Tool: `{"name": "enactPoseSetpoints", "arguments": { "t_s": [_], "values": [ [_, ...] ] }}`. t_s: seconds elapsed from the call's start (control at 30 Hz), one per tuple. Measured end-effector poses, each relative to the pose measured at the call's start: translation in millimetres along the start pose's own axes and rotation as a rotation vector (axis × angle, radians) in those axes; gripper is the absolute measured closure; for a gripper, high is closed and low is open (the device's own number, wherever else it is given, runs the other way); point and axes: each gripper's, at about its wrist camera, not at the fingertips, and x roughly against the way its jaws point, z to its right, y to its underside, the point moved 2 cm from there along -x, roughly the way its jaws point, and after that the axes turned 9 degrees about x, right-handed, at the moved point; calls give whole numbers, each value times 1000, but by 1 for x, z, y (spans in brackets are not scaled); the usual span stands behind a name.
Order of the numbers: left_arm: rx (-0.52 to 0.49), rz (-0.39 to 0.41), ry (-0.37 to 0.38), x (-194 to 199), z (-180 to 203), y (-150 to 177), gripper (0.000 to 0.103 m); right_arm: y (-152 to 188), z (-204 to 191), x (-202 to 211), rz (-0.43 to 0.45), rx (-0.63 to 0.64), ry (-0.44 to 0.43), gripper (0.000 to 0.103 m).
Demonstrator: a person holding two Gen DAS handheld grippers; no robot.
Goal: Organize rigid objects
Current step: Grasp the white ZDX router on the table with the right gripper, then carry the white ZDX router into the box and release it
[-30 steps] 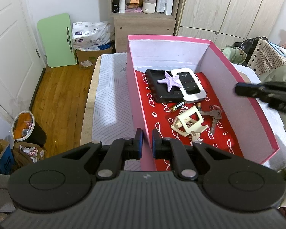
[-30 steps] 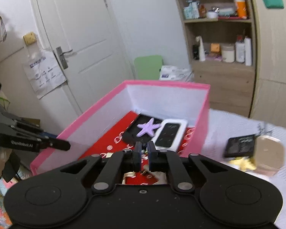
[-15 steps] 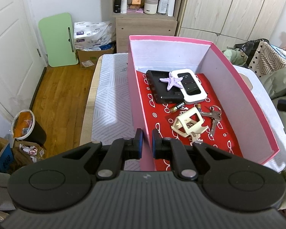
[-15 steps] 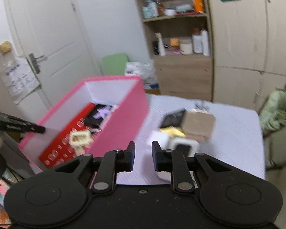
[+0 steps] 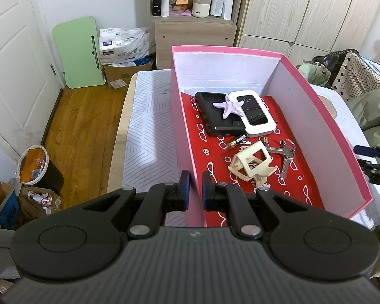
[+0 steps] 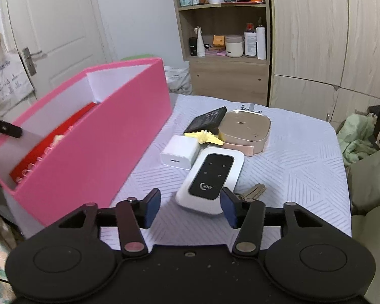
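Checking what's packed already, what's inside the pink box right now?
Pink box: black case, purple starfish, white router, batteries, keys, cream holder. Nearest corner hidden.

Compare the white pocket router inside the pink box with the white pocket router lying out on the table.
The white pocket router in the pink box lies on the red lining, against a black case; the white pocket router on the table lies on the white quilted cloth, outside the box. The boxed one is away from either claw; the table one lies just ahead of the open right claw. Both are white, rounded, with a black face panel.

Starfish (image 5: 228, 105) on case (image 5: 216, 112) in box (image 5: 314, 116)
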Motion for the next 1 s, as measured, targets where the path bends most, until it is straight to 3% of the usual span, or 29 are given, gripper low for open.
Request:
{"name": "enactPoseSetpoints", "arguments": {
  "t_s": [0.13, 0.43, 0.53, 0.77, 1.0],
  "values": [
    [0, -1, -1, 0, 0, 0, 94, -3, 1, -19, -13, 24, 60, 37],
    [4, -6, -1, 0, 1, 0, 94, -15, 6, -56, -78, -46, 92, 29],
    [6, -10, -16, -1, 3, 1, 94, -16, 0, -58, -67, -9, 118, 29],
    [-18, -36, -43, -1, 6, -2, 94, -23, 12, -51, -88, -51, 74, 36],
    [-40, -67, -49, 0, 8, -6, 94, -27, 19, -22, -26, -117, 25, 36]
  ]
}}
